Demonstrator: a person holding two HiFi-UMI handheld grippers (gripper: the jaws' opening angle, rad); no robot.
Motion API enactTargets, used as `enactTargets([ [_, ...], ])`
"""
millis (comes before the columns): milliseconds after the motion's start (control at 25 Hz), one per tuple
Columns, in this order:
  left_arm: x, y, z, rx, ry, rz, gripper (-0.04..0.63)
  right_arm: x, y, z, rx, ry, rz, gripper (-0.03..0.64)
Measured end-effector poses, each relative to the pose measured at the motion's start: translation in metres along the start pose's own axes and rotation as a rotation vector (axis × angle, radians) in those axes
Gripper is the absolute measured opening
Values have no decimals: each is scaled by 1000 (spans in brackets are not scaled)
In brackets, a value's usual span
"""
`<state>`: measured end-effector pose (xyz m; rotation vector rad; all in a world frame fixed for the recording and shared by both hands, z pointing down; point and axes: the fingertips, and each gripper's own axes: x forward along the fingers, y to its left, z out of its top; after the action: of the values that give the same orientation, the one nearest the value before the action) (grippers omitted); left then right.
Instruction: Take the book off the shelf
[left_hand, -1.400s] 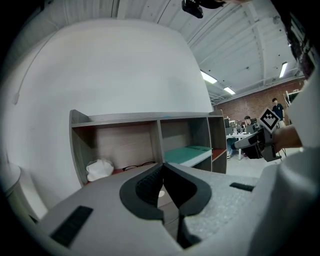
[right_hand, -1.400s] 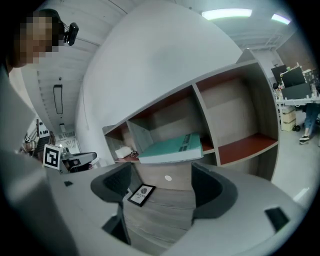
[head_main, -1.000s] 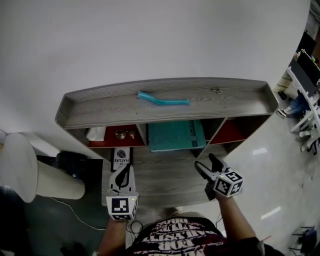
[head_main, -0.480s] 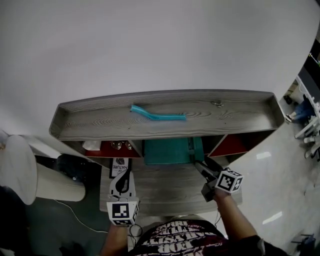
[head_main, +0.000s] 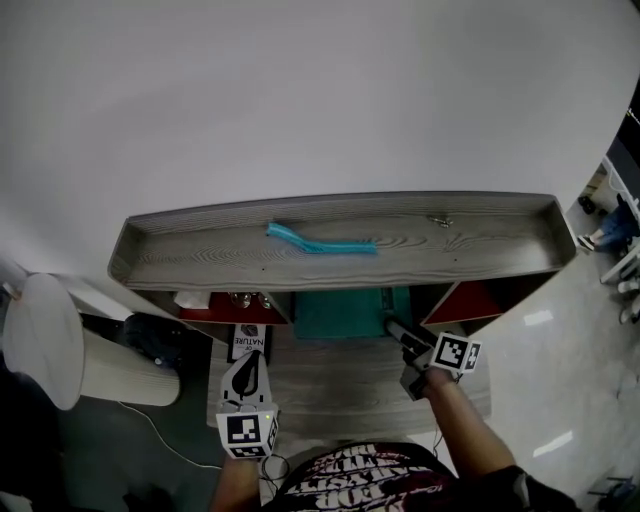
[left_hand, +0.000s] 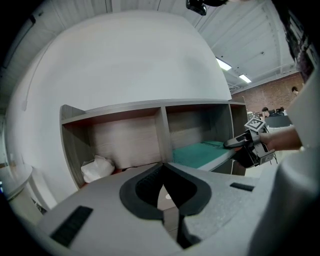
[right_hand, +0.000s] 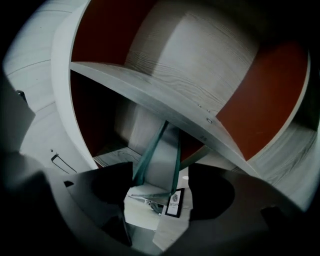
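Observation:
A teal book (head_main: 340, 312) lies flat in the shelf's (head_main: 340, 222) middle compartment, and its front edge sticks out a little. My right gripper (head_main: 396, 331) reaches in at the book's right front corner. Its jaws are closing, with the book's edge (right_hand: 151, 156) between them and daylight on both sides. The left gripper view shows the book (left_hand: 200, 153) with the right gripper (left_hand: 239, 143) at its edge. My left gripper (head_main: 247, 375) hovers low over the ledge in front of the left compartment. Its jaws meet at the tips (left_hand: 162, 171) and hold nothing.
A teal strip (head_main: 320, 243) and a small metal piece (head_main: 437, 221) lie on top. The left compartment holds crumpled white paper (head_main: 190, 299) and small metal items (head_main: 245, 298). A booklet (head_main: 248, 341) lies on the ledge. A white round stool (head_main: 40, 345) stands at the left.
My right gripper has moved forward from the ledge to the book's right front corner, and its jaws now straddle the book's edge. The left gripper has stayed low over the ledge.

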<state>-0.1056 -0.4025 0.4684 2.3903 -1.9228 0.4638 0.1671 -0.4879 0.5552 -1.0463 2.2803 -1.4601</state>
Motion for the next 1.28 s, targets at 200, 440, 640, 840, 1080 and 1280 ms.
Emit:
enactTargets([
  [200,-3,0,-1,5,-3,3,6,-7,-3,-7,41,8,-59,292],
  [440,-6,-4,5,16,-22,-14,6,-20,1,-12,94,-31,-37,245],
  [640,-19,-5,2,34,-29,-30,6,-33,9,-18,94,-64,-20,233],
  [840,-39,11,-7,34,-20,-25,6,-48,11,-28,135,-126,-23,221],
  [1080,-62,21,-10,54,-24,-48,6,-69,13,-46,196,-200,-32,212],
  [1280,-82,22,-20,88,-13,-78,6,-84,15,-64,228,-255,-17,210],
])
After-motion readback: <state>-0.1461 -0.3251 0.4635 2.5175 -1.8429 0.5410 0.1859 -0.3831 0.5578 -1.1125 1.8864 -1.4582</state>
